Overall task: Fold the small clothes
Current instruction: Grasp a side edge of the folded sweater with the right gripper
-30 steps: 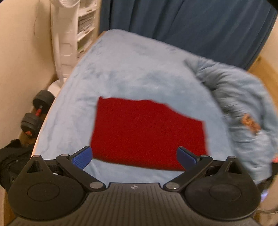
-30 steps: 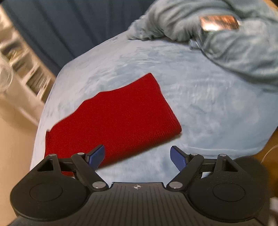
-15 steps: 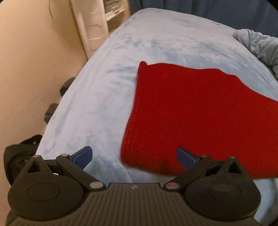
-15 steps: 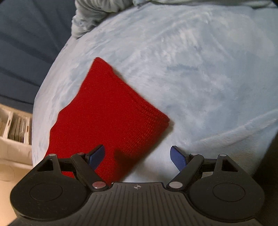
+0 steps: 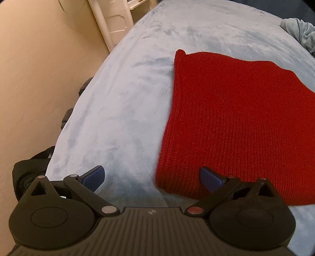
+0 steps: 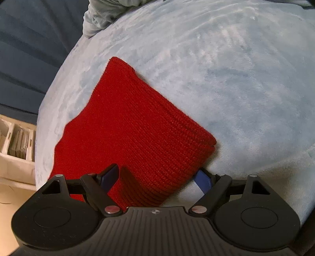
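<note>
A red knitted cloth [image 5: 232,122] lies folded flat on the light blue blanket [image 5: 126,110]. My left gripper [image 5: 152,178] is open at the cloth's near left corner, with its right finger over the red edge. In the right wrist view the same red cloth [image 6: 137,134] lies under my right gripper [image 6: 157,179], which is open with its jaws straddling the cloth's near right corner, low over it. Neither gripper holds anything.
A beige wall [image 5: 39,78] and white shelving [image 5: 116,21] stand left of the bed. Dumbbells [image 5: 68,118] and a black object [image 5: 29,167] lie beside the bed edge. A crumpled light blue garment [image 6: 104,15] lies at the far side, before dark blue curtains [image 6: 29,49].
Both grippers have come down and closer to the red cloth, the left toward its near left corner, the right over its near right corner. Both stay open.
</note>
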{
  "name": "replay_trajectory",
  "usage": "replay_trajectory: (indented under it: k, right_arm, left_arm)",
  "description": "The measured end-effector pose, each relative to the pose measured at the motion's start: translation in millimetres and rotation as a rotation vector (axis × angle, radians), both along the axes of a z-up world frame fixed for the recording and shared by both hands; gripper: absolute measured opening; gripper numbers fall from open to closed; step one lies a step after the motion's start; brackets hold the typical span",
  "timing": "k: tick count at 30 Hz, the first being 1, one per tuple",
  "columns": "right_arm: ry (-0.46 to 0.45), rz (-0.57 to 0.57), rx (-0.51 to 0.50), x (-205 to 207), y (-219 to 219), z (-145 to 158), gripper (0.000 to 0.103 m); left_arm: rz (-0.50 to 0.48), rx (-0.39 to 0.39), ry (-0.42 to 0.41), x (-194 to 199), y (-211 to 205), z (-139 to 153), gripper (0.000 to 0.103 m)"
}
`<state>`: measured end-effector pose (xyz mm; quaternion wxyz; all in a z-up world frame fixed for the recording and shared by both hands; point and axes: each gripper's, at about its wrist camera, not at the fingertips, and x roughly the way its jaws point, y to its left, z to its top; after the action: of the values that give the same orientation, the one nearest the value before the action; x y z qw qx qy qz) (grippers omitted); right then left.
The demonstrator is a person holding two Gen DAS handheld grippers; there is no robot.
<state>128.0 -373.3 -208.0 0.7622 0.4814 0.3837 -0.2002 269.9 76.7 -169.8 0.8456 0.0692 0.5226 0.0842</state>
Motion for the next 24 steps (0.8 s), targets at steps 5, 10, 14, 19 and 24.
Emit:
replay_trajectory:
  k: [5,10,14,19,24]
  right_arm:
    - [0.021,-0.009,-0.013,4.5,1.3,0.1,0.084]
    - [0.016,-0.042,-0.015,3.9,0.2,-3.5,0.066]
    - [-0.023,-0.043,-0.026,0.6,-0.5,0.2,0.025]
    - [-0.053,-0.067,-0.005,-5.4,-2.6,0.8,0.023]
    - [-0.029,-0.076,-0.024,-1.0,1.5,0.4,0.023]
  left_arm:
    - [0.006,-0.023,0.008,0.4,3.8,0.2,0.103]
    - [0.007,-0.054,0.017,2.7,13.3,-0.3,0.103]
    - [0.017,-0.082,0.019,2.8,23.1,-0.5,0.103]
    - [0.021,-0.11,0.015,2.0,33.4,-1.8,0.103]
    - [0.037,-0.154,0.013,-1.1,44.7,-3.3,0.103]
